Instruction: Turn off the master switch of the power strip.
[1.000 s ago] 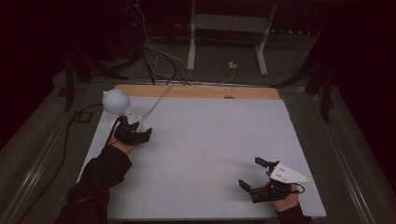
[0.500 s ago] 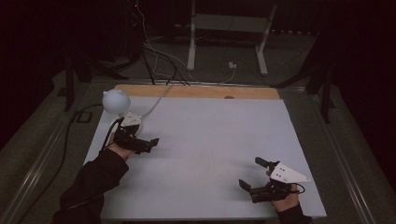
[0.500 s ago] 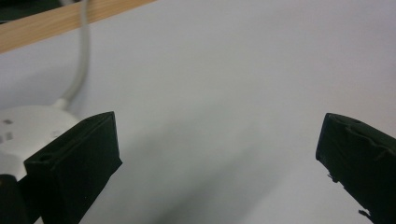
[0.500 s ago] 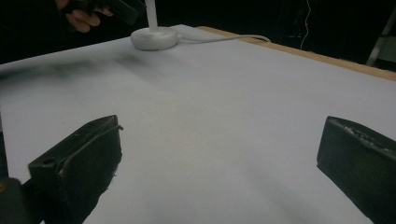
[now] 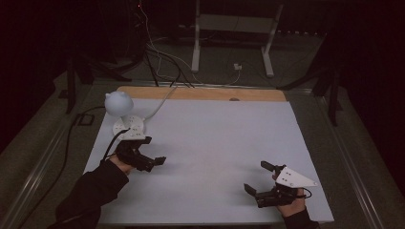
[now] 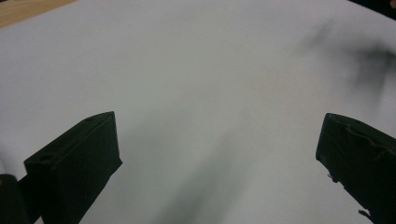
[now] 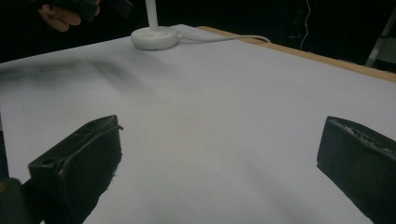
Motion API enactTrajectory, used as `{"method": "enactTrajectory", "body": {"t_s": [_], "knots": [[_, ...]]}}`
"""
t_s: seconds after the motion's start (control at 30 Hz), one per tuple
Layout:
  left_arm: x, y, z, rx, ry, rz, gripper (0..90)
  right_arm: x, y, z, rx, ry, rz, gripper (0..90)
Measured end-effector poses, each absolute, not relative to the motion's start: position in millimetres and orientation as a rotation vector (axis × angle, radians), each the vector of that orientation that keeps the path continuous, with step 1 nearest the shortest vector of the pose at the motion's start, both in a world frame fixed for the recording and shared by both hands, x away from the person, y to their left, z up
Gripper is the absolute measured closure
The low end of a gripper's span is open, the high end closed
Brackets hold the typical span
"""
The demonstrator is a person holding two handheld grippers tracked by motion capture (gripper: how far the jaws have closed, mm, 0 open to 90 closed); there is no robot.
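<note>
Lamp [image 5: 123, 113] noted at table [image 5: 215, 143] far-left corner, base flat, round head on thin stem, cord [image 5: 160, 101] trailing off back edge. Left gripper [image 5: 152, 162] seen just beside lamp, near side; jaws spread, nothing between. Right gripper [image 5: 260, 179] observed well apart at near-right; jaws spread, empty. 2 grippers idle over bare surface. Lamp judged light, rigid plastic, smooth, top-heavy; stem judged weak point. Hold advised low on stem at base [image 7: 154, 37]; cord drag to be expected.
</note>
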State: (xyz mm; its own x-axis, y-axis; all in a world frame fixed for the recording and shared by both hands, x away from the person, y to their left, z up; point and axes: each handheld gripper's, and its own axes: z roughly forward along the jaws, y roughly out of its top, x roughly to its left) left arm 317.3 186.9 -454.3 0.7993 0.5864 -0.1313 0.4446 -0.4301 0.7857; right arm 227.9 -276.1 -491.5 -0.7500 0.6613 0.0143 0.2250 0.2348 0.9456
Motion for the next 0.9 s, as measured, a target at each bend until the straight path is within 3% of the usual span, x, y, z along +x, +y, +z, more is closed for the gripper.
{"method": "enactTrajectory", "body": {"t_s": [0.9], "knots": [[268.5, 209.9, -488.9, 2.146, 0.785, 0.244, 0.2, 228.6, -275.2, -492.8, 0.826, 2.131, 1.526, 0.0]]}}
